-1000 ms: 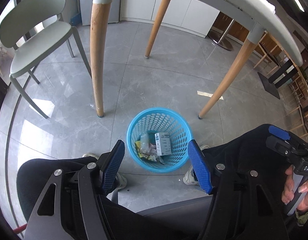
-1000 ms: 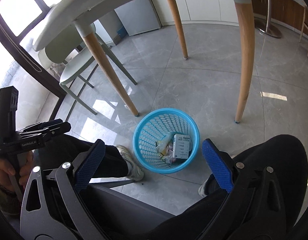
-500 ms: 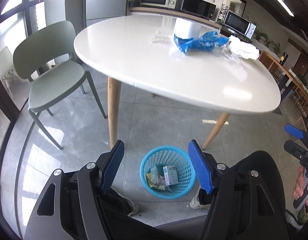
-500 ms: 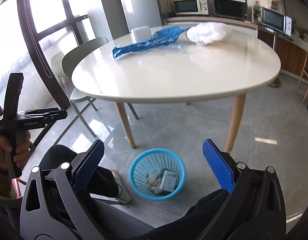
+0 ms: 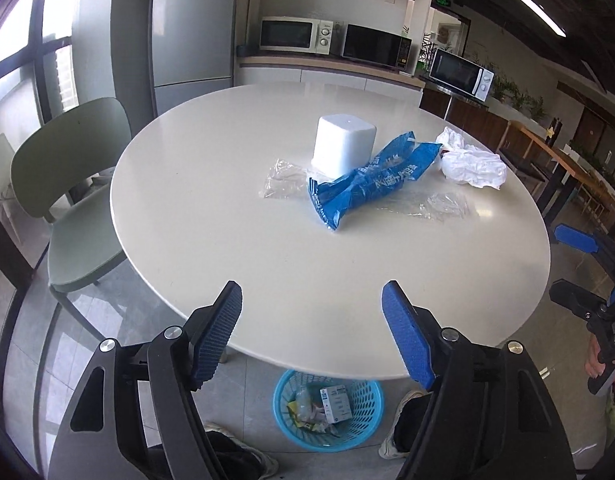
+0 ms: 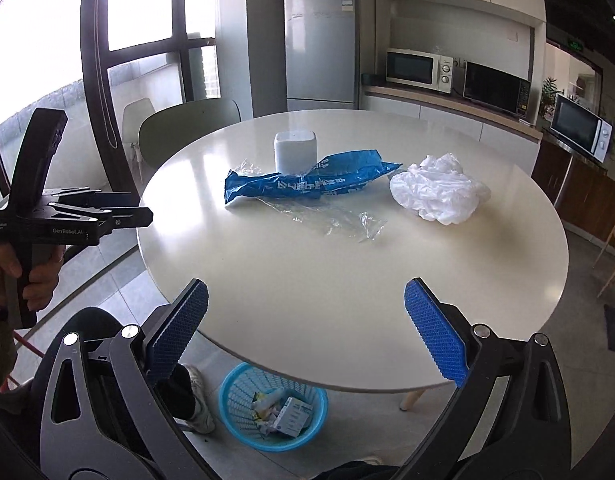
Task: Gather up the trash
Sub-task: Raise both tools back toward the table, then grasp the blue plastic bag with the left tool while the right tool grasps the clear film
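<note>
A round white table holds a blue plastic bag, a crumpled white bag, clear wrap and another clear piece. A blue mesh bin with a carton and wrappers stands on the floor under the near edge. My left gripper is open and empty above the near edge. My right gripper is open and empty too.
A white cube-shaped container stands on the table behind the blue bag. A green chair is at the table's left. A fridge and microwaves line the back wall. My legs and shoes flank the bin.
Both grippers have risen from pointing down at the bin under the table to looking across the tabletop. Both stay open and empty.
</note>
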Tool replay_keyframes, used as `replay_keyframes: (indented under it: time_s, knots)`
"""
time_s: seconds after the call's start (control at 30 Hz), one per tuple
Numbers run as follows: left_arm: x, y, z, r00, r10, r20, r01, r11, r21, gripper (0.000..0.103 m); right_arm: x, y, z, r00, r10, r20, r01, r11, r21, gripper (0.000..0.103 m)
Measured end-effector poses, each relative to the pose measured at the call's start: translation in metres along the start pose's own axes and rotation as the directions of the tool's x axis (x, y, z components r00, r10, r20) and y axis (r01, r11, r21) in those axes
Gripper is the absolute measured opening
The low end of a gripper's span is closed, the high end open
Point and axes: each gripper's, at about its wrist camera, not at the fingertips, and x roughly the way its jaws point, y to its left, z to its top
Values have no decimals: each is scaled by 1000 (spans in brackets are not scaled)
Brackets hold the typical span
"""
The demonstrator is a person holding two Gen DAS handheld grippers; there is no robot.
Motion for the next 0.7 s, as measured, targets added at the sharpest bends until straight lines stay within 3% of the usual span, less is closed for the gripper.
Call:
replay_keyframes:
  time_s: [0.4,0.7]
  knots:
    - [47,-2,46,999,10,-40,-9,999,34,73,67,-11,38,990,76,-115,-90,989,-119,94]
    - [70,-2,58,996,19,-93,-15,999,51,74,104,-12,57,973,95,-212,-136,973,-188,94]
